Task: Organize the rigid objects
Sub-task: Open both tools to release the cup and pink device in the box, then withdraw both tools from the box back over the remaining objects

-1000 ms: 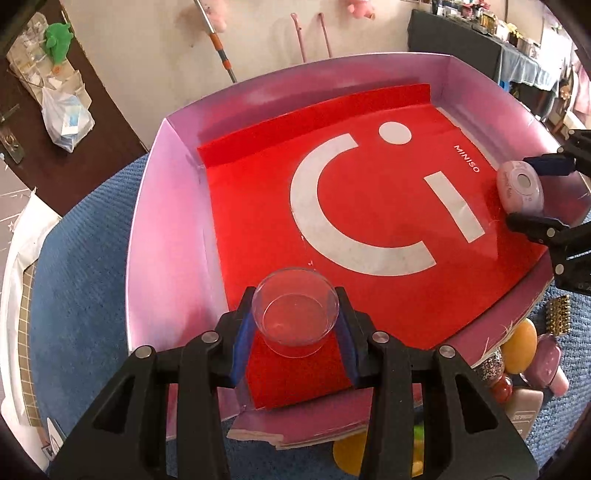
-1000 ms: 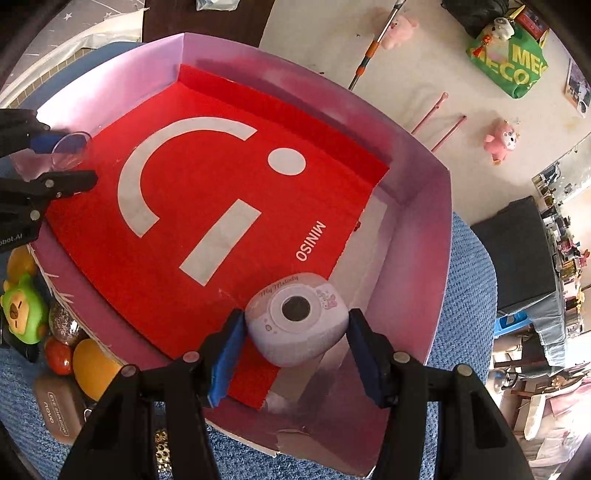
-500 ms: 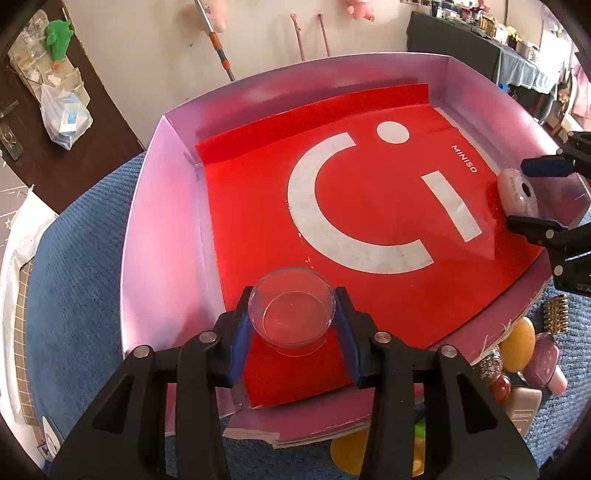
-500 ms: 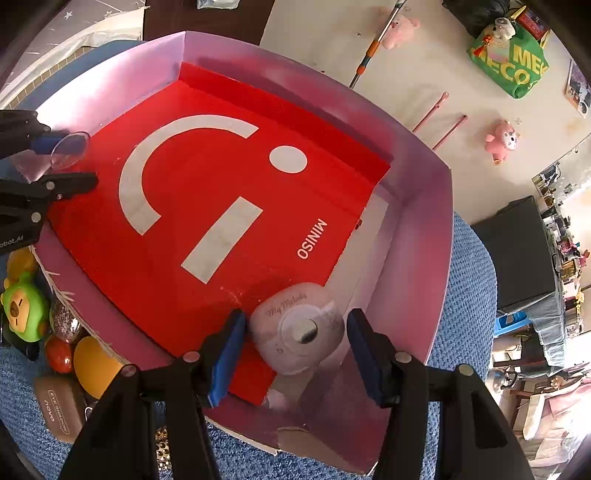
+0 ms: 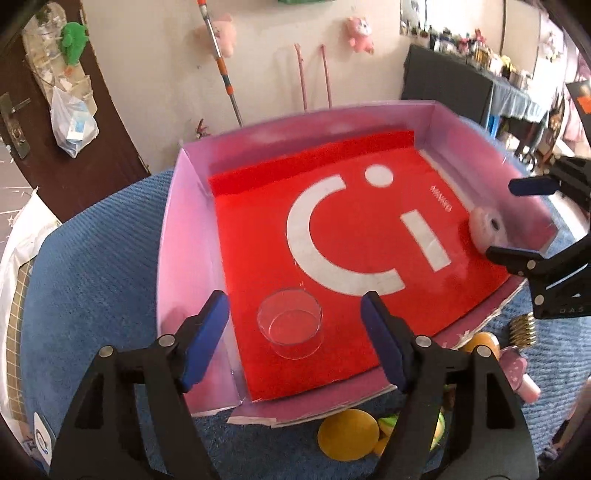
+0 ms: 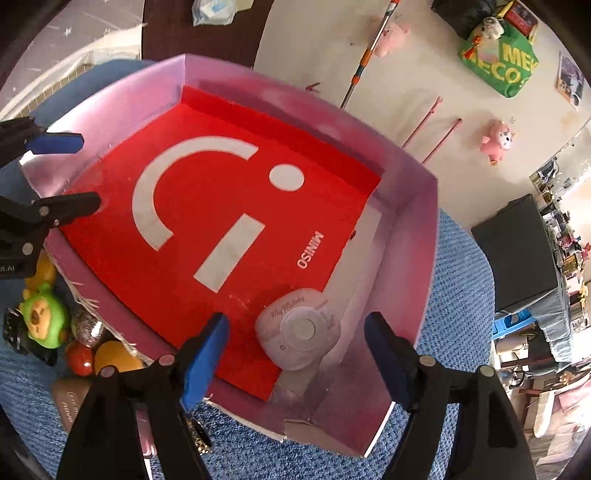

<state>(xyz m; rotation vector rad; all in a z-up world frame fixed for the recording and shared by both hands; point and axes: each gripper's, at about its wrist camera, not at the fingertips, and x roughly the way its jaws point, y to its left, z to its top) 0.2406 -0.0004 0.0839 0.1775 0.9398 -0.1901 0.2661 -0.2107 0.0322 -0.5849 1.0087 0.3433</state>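
My left gripper [image 5: 295, 325] stands wide open around the clear glass cup [image 5: 290, 324], which sits upright on the red liner [image 5: 351, 229] near the pink box's [image 5: 184, 236] front-left corner. My right gripper [image 6: 297, 354] is equally wide, straddling the pink My Melody gadget [image 6: 299, 328] resting at the liner's edge by the right wall, so both pieces sit well apart, each in its own corner.

A mop handle [image 5: 221, 62] is seen leaning against the cream wall [image 5: 155, 74]. Left of it, a dark wooden door [image 5: 55, 140] is hung with a plastic bag [image 5: 74, 123]. Right of the handle, a pink plush toy [image 5: 359, 34] is fixed on the wall, and farther right a black cabinet [image 5: 447, 88] is crowded with small items.
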